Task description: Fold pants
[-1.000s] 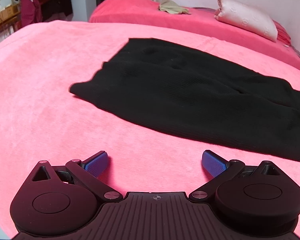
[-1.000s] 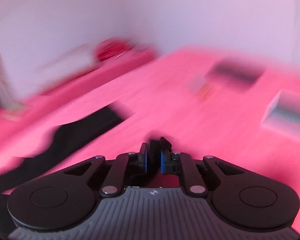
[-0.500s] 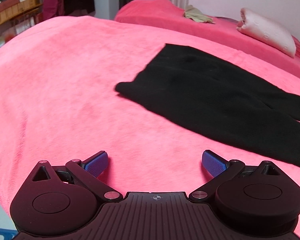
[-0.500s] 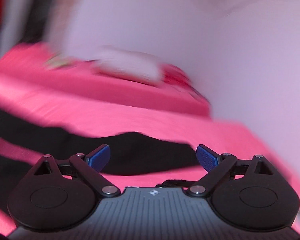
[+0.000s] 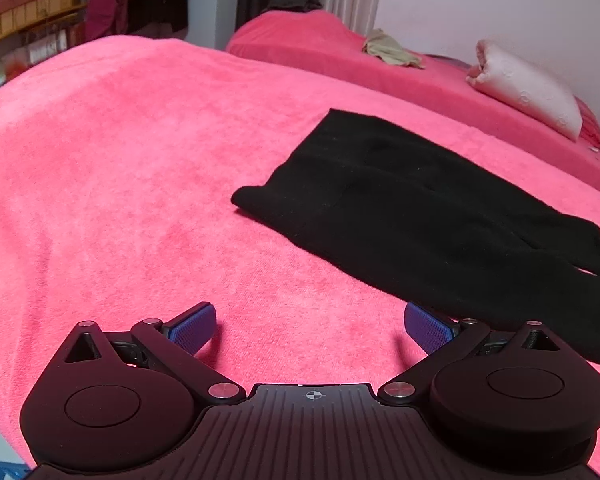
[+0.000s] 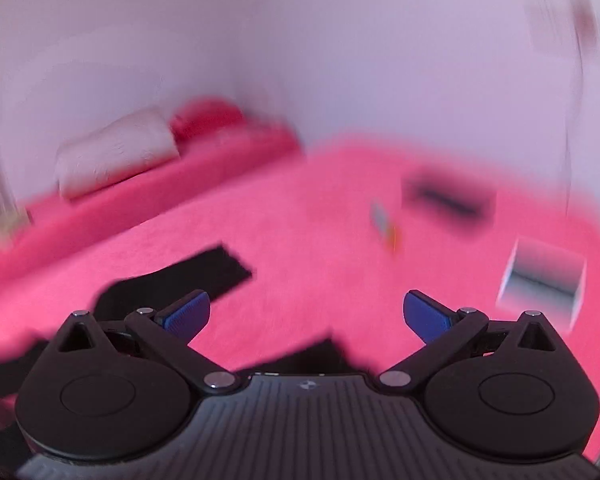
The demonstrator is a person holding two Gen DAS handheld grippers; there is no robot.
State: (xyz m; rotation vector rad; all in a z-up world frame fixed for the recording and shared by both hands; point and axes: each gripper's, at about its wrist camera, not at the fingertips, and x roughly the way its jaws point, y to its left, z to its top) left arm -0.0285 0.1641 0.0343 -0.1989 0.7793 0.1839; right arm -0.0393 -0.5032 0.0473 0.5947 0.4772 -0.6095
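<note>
Your left gripper (image 5: 310,326) hovers with its blue-padded fingers spread apart, grasping nothing, above a bright pink plush blanket (image 5: 140,168). The black knit pants (image 5: 440,216) lie flat on the blanket, ahead and to the right, their near edge just beside the right finger. Your right gripper (image 6: 306,314) is also released and empty; its view is blurred, with the pants' leg ends near and left. A white box (image 6: 542,284) sits far right; its contents can't be made out.
</note>
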